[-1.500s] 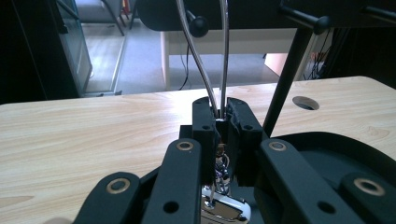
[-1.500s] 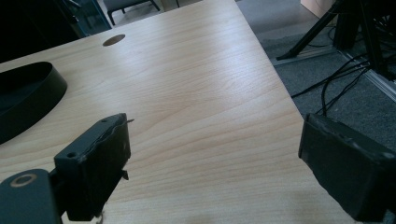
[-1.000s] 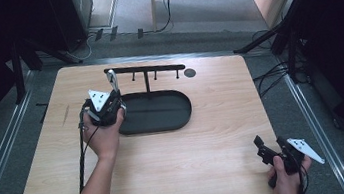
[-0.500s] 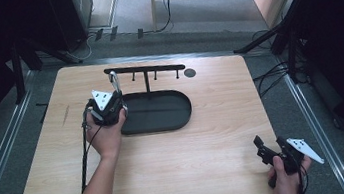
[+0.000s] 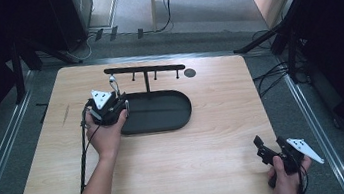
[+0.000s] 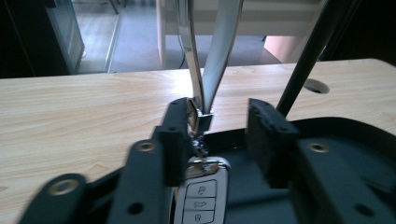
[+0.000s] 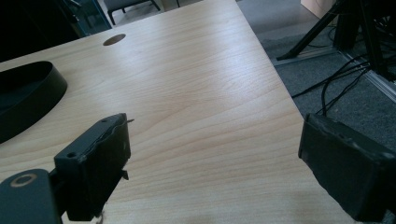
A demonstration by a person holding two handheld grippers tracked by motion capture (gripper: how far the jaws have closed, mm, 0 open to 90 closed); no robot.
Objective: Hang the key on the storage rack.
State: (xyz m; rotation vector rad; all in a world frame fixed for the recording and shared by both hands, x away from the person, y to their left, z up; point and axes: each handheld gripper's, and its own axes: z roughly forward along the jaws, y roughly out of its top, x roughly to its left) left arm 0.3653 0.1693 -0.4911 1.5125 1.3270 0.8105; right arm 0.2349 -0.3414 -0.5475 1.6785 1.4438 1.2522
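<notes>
Nothing has shifted: left gripper stays open around the key fob's strap; right gripper rests open.

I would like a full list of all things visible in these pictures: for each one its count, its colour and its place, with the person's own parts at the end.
table: one, light wood, middle of the high view.
tray: one, black, oval, on the table's far left half.
rack: one, black crossbar with small pegs, on a post rising from the tray's far edge.
car key: one, silver with buttons, above the tray, hanging from a silver strap.
table hole: one, dark, round, right of the rack.
left gripper: one, black, jaws apart, strap clasp against one jaw, over the tray's left end.
right gripper: one, black, jaws wide apart, near right corner of the table.
</notes>
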